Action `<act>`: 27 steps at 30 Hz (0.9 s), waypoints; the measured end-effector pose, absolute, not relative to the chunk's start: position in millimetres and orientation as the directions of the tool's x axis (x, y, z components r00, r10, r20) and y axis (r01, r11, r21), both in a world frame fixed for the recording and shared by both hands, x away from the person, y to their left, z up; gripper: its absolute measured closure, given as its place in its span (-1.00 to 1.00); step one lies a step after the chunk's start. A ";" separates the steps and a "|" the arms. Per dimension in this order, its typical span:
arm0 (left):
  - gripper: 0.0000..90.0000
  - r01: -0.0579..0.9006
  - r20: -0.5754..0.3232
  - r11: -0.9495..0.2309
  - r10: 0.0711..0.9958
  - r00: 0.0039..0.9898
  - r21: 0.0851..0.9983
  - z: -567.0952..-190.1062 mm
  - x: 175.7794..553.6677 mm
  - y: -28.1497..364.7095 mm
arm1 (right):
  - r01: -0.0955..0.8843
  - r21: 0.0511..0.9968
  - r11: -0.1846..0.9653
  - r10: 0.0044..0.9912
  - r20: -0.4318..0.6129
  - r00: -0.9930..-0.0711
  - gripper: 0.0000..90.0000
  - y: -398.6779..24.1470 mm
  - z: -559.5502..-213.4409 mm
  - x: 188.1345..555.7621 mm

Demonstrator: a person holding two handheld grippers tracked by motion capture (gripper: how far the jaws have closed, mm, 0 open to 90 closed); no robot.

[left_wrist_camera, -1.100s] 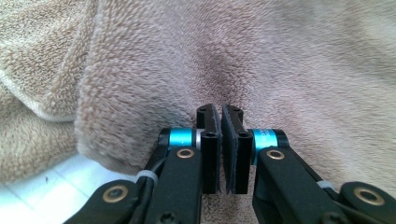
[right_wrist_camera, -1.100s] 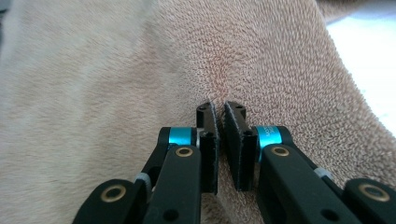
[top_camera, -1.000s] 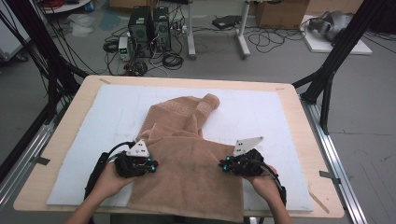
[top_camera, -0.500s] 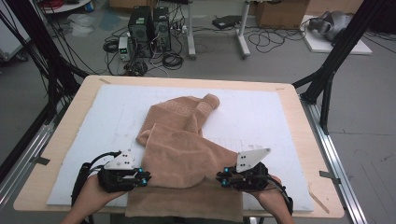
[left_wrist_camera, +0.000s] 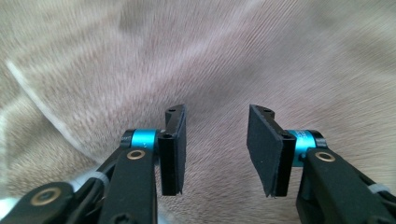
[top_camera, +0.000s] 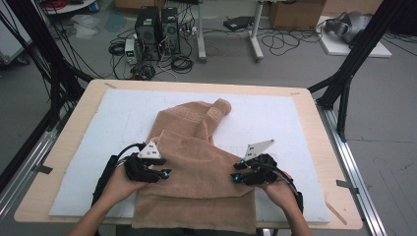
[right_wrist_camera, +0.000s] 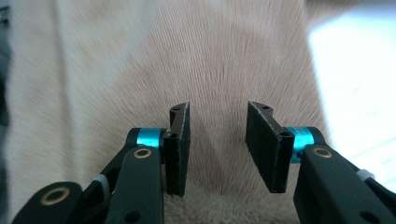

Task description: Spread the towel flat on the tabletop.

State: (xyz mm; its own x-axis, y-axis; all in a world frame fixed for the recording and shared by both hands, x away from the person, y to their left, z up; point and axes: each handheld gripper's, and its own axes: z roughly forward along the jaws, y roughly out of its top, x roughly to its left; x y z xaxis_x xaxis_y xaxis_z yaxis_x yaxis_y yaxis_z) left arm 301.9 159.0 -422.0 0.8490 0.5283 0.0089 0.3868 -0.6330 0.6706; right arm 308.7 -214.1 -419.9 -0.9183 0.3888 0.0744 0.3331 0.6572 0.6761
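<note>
A tan towel (top_camera: pixel 201 167) lies on the white mat (top_camera: pixel 275 118), with its far end bunched and its near end hanging over the table's front edge. My left gripper (top_camera: pixel 163 172) rests at the towel's left edge and my right gripper (top_camera: pixel 237 176) at its right edge, both pointing inward. In the left gripper view the left gripper (left_wrist_camera: pixel 215 112) has just been opening; its pads stand apart over the towel (left_wrist_camera: pixel 233 56) with nothing between them. The right gripper (right_wrist_camera: pixel 217 109) has likewise just been opening, with only towel pile (right_wrist_camera: pixel 210 56) beneath the gap.
The wooden table (top_camera: pixel 39 196) carries the mat, which shows bare on both sides of the towel and as a white patch (right_wrist_camera: pixel 359 70) in the right gripper view. Black frame legs (top_camera: pixel 344 83) flank the table. Computers and cables (top_camera: pixel 152 29) sit on the floor beyond.
Both grippers drew back toward the table's front edge with the towel, then moved forward again. Their jaws have parted and let go of the cloth.
</note>
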 end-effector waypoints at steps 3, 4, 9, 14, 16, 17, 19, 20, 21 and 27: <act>0.32 0.402 -0.012 -0.626 0.531 0.847 0.668 -433.1 304.3 161.2 | 0.341 0.683 0.646 0.392 0.087 -0.916 0.44 -213.3 -432.7 309.9; 0.43 0.406 -0.019 -0.612 0.538 0.843 0.679 -434.1 304.7 162.8 | 0.338 0.683 0.648 0.394 0.080 -0.916 0.54 -213.5 -432.8 310.5; 0.91 0.389 0.018 -0.613 0.550 0.835 0.688 -430.8 305.3 161.0 | 0.315 0.666 0.676 0.390 0.039 -0.920 0.90 -207.4 -425.7 314.8; 0.92 0.383 0.048 -0.534 0.626 0.779 0.753 -422.4 313.5 165.7 | 0.326 0.698 0.637 0.449 0.007 -0.894 0.92 -207.2 -410.2 329.2; 0.92 0.387 0.052 -0.494 0.665 0.745 0.778 -421.2 318.6 170.5 | 0.331 0.713 0.618 0.480 -0.009 -0.877 0.92 -208.0 -406.6 336.9; 0.92 0.393 0.052 -0.476 0.686 0.726 0.787 -422.0 321.9 172.5 | 0.338 0.715 0.612 0.491 -0.008 -0.871 0.91 -208.3 -407.0 340.1; 0.92 0.407 0.055 -0.467 0.707 0.705 0.785 -425.2 326.2 173.8 | 0.355 0.714 0.603 0.523 -0.018 -0.852 0.92 -206.9 -410.9 346.8; 0.91 0.414 0.047 -0.467 0.705 0.707 0.781 -426.4 327.7 174.0 | 0.369 0.705 0.605 0.535 -0.017 -0.845 0.91 -205.5 -414.9 350.4; 0.91 0.421 0.042 -0.468 0.706 0.707 0.777 -427.6 328.2 173.2 | 0.372 0.703 0.605 0.536 -0.015 -0.844 0.90 -204.8 -417.6 352.4; 0.65 0.403 0.039 -0.473 0.684 0.728 0.784 -417.2 318.0 177.7 | 0.331 0.738 0.587 0.531 -0.043 -0.846 0.73 -212.9 -404.8 342.5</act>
State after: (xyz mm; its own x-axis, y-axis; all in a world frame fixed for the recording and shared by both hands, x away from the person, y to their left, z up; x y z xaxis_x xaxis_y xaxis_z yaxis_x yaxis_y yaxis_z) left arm 318.0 177.7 -417.2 0.7284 0.6840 0.0387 0.4027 -0.4731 0.7836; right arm 342.5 -212.9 -404.8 -0.8462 0.5312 -0.0429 0.3313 0.5875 0.7383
